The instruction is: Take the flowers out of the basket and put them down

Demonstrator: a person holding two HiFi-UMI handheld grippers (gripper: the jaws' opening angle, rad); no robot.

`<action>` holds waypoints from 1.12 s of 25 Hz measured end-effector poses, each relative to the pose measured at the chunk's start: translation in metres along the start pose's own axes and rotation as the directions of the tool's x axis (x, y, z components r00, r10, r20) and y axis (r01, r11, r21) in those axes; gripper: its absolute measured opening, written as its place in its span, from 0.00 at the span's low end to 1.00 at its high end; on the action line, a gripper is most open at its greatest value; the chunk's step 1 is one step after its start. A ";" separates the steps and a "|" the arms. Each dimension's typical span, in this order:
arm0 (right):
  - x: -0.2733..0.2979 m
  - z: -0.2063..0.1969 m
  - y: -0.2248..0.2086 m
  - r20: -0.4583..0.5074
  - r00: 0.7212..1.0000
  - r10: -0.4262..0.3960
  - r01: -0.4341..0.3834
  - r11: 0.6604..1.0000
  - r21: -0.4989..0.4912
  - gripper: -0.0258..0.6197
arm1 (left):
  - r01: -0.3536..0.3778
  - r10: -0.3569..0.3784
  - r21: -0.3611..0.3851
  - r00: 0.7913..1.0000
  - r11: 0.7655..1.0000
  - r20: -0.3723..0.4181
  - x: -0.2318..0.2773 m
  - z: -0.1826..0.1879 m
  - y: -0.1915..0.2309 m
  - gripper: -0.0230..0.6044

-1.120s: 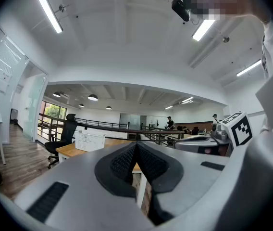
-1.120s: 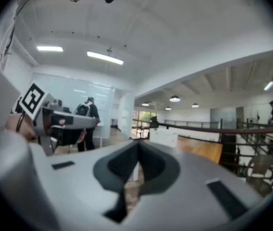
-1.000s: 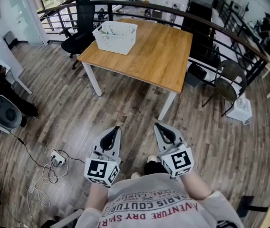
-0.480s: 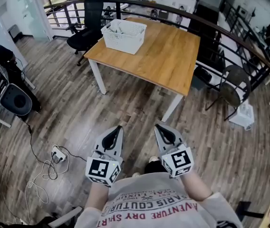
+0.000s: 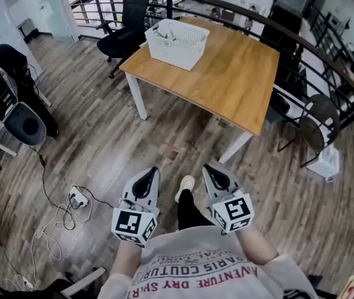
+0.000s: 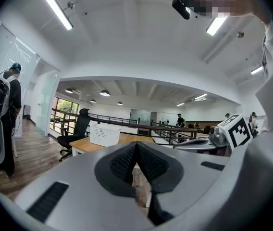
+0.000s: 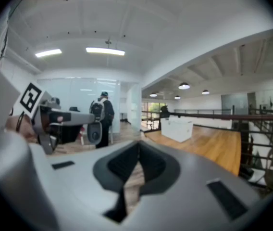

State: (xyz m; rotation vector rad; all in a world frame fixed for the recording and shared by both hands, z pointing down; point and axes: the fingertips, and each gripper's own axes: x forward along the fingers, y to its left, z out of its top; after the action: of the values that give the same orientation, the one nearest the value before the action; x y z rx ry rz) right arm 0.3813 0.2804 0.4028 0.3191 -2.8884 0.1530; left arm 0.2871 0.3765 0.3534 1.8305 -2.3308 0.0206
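Observation:
A white slatted basket [image 5: 177,42] stands on the far left corner of a wooden table [image 5: 227,86]; pale stems of flowers [image 5: 163,35] poke up inside it. The same basket [image 6: 104,134] shows small in the left gripper view, and again as the basket [image 7: 177,128] in the right gripper view. Both grippers are held low, near the person's chest, far from the table. My left gripper [image 5: 150,170] is shut with nothing in it. My right gripper [image 5: 207,166] is shut and empty too.
A black office chair [image 5: 127,27] stands behind the table's left end. A dark railing [image 5: 301,48] curves along the far side. A person with a backpack [image 5: 2,98] stands at the left. A power strip and white cables [image 5: 71,207] lie on the wooden floor.
The view has shifted: the table and basket have slid to the right and come a little nearer. A leg and shoe now show between the grippers. Both grippers keep their pose.

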 end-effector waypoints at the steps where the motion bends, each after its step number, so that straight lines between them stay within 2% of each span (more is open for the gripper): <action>1: 0.010 0.000 -0.006 0.000 1.000 0.010 -0.010 1.000 0.003 0.09 | -0.003 0.003 0.004 1.000 1.000 -0.001 0.010 0.000 0.005 0.07; 6: 0.080 0.016 -0.056 0.033 0.999 -0.015 0.014 1.000 0.027 0.09 | -0.004 0.004 0.029 1.000 1.000 -0.018 0.080 0.009 0.047 0.07; 10: 0.147 0.046 -0.100 0.057 0.998 0.006 -0.008 0.999 0.037 0.09 | -0.024 0.025 0.015 0.999 1.000 -0.029 0.153 0.024 0.090 0.07; 16: 0.239 0.065 -0.165 0.054 0.998 0.031 -0.032 0.999 0.013 0.09 | -0.007 0.008 0.040 1.000 0.999 -0.024 0.254 0.037 0.135 0.07; 23: 0.311 0.092 -0.227 0.053 0.999 -0.013 0.014 1.000 -0.025 0.09 | -0.025 0.026 0.009 0.999 1.000 -0.019 0.328 0.052 0.188 0.07; 28: 0.342 0.105 -0.244 0.062 0.997 0.040 -0.036 0.997 -0.069 0.09 | -0.013 0.013 -0.032 1.000 0.999 0.009 0.370 0.059 0.217 0.07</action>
State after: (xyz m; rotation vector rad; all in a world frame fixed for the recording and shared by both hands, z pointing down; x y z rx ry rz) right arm 0.0889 -0.0395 0.4020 0.2616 -2.9557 0.0519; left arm -0.0145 0.0663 0.3710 1.8046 -2.3355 -0.0226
